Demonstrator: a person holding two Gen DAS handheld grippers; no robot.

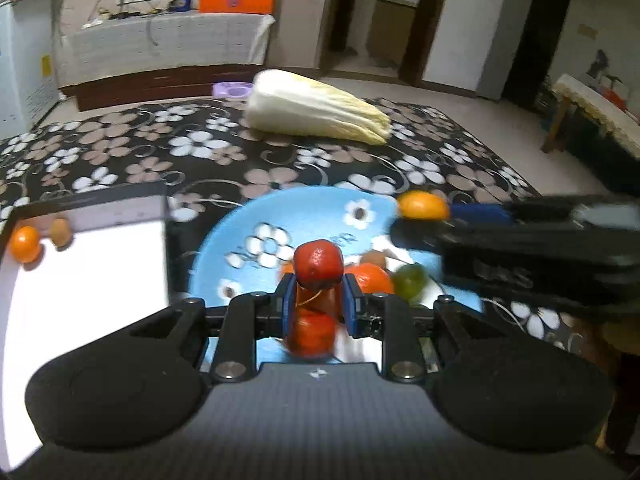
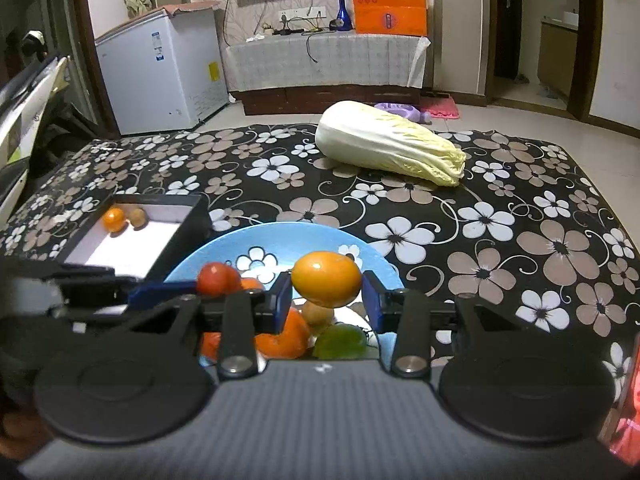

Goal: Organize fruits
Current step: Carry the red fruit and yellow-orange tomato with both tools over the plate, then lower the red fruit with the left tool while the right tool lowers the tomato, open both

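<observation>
My left gripper [image 1: 318,294] is shut on a small red fruit [image 1: 318,266], held over the near edge of a blue flowered plate [image 1: 240,236]. Reaching in from the right, my right gripper [image 2: 326,284] is shut on an oval orange fruit [image 2: 326,278], also above the plate [image 2: 256,246]. Under it on the plate lie a tangerine [image 2: 284,338], a green fruit [image 2: 340,342] and a small brown fruit [image 2: 316,312]. Left of the plate stands a black box with a white floor [image 2: 132,244], holding a small orange fruit [image 2: 114,219] and a brown one [image 2: 137,217].
A large napa cabbage [image 2: 388,142] lies at the far side of the black flowered tablecloth [image 2: 500,240]. Beyond the table are a white freezer [image 2: 160,68] and a cloth-covered cabinet [image 2: 320,60]. A small side table [image 1: 592,116] stands far right.
</observation>
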